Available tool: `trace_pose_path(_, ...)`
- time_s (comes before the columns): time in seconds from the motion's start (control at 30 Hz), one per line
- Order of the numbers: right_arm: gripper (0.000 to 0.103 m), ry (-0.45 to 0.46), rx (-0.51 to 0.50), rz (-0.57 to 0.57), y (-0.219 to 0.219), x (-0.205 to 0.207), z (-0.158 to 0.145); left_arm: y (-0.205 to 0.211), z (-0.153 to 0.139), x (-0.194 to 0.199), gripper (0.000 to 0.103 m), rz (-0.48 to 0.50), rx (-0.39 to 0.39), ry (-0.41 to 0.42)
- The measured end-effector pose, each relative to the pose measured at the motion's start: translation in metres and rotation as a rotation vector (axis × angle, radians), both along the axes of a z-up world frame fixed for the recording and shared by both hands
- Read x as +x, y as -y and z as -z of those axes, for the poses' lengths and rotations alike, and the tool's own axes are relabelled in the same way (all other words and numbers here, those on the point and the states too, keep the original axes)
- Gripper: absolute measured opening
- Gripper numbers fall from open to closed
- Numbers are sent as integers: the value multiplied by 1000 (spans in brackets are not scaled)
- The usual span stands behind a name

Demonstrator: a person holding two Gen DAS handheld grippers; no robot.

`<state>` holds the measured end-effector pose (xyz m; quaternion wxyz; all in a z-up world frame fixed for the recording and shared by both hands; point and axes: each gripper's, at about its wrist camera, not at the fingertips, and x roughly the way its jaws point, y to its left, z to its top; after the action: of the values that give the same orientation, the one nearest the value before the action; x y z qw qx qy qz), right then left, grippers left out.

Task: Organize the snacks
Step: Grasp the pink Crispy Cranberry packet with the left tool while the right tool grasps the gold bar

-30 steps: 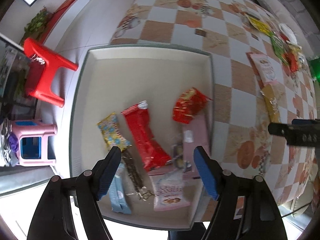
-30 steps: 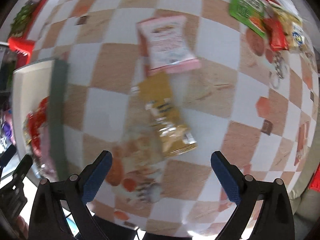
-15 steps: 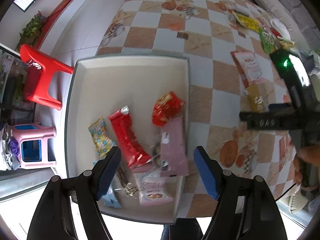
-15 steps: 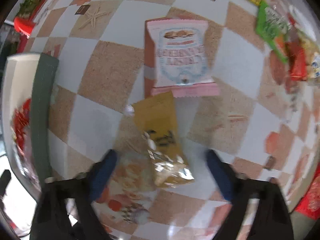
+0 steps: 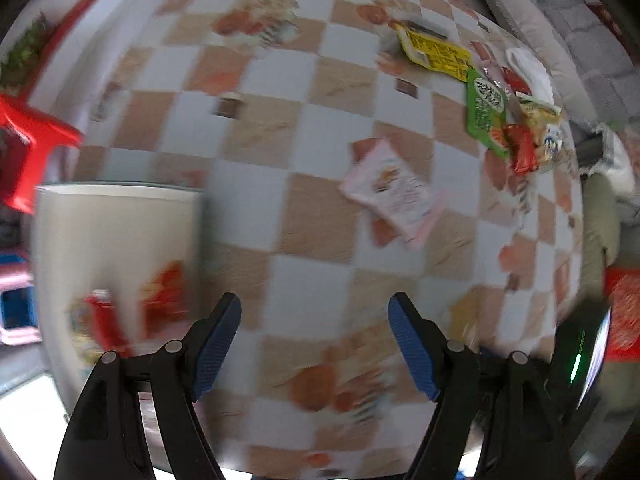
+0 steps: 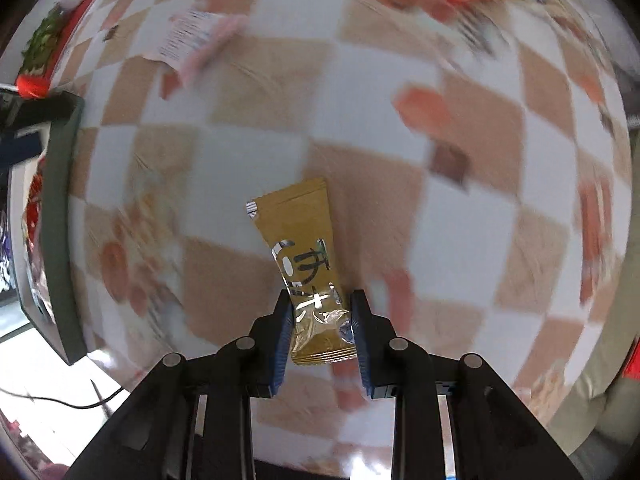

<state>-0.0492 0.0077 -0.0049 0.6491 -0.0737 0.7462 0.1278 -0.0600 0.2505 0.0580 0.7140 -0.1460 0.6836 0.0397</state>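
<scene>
My right gripper is shut on a gold snack packet at its near end; the packet points away over the checkered table. My left gripper is open and empty above the table, to the right of the white tray, which holds red packets and others, blurred. A pink-white packet lies ahead of the left gripper; it also shows in the right wrist view. The tray's dark rim is at the left of the right wrist view.
A yellow packet, a green packet and a pile of red and pale packets lie at the far right of the table. A red stool and a pink stool stand beyond the table's left edge.
My right gripper has closed on the gold packet, which it had between open jaws before. My left gripper has swung right, off the tray and over the table.
</scene>
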Motion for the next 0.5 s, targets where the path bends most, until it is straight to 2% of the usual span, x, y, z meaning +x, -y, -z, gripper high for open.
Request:
trace_pose_path(0.07, 30, -6, 8, 16, 8, -3, 1, 5, 12, 13, 79, -56, -46, -29)
trace_pose_path(0.2, 30, -1, 26, 25, 22, -10, 3, 6, 34, 39, 79, -252, -148, -80)
trace_pose_path(0.3, 30, -2, 43, 45, 44, -17, 2, 5, 42, 54, 79, -382, -172, -87)
trace_pose_path(0.43, 30, -5, 61, 52, 69, -18, 5, 12, 52, 69, 79, -413, -119, -118)
trace_pose_path(0.5, 30, -5, 61, 47, 69, -20, -1, 18, 65, 73, 80, -400, -132, -161)
